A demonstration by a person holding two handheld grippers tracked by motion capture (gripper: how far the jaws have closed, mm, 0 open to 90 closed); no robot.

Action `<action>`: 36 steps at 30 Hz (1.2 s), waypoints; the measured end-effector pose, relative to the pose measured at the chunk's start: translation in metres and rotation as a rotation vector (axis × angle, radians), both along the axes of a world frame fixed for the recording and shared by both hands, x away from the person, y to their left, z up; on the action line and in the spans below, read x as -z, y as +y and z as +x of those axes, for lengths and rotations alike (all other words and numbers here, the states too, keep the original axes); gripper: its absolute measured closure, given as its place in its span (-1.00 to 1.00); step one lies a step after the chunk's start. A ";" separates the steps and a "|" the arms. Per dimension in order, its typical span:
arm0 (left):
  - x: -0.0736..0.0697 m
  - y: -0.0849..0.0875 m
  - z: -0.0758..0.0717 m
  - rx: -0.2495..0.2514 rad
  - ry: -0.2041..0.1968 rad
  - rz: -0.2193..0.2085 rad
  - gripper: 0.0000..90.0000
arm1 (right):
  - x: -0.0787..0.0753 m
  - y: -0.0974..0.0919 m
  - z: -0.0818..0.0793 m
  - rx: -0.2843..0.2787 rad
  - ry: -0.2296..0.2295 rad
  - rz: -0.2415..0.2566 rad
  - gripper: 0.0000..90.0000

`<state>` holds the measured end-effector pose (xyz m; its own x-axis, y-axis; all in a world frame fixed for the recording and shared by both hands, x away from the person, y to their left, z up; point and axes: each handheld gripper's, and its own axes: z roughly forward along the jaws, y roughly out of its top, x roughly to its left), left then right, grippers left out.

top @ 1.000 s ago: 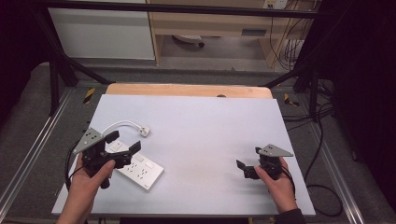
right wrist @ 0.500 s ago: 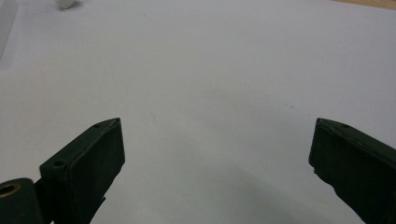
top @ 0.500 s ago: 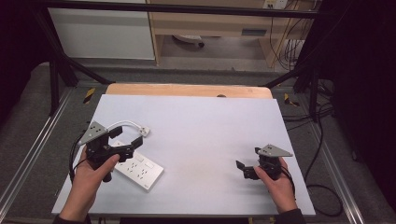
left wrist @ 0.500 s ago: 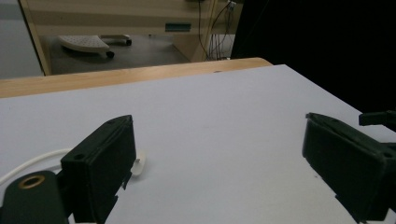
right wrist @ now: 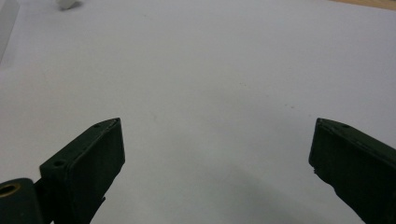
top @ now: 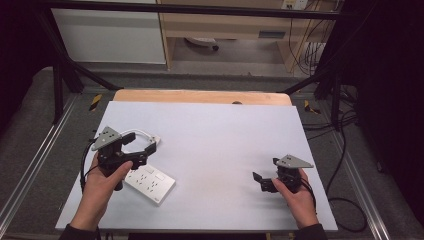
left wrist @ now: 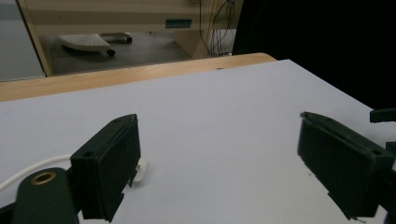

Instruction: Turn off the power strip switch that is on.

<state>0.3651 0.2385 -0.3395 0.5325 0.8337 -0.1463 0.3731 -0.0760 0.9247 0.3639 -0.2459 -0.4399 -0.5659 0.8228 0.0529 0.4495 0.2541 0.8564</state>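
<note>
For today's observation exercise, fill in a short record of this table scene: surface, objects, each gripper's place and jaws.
surface: pale grey table top with a wooden strip at its far edge
object 1: white flat rectangular power strip, near left
object 2: white cable with plug, running from the strip
left gripper: by the plug, jaws open and just closing a little, nothing between them
right gripper: near right, jaws open, empty
</note>
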 end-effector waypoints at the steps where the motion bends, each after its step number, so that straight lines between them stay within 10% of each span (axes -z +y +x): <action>1: 0.001 0.000 0.001 0.000 0.000 0.007 -0.69 | 0.000 0.000 0.000 0.001 0.001 0.001 -0.91; 36: 0.034 -0.006 0.008 0.070 0.068 0.034 0.59 | 0.000 0.000 0.000 0.000 0.002 -0.001 -0.91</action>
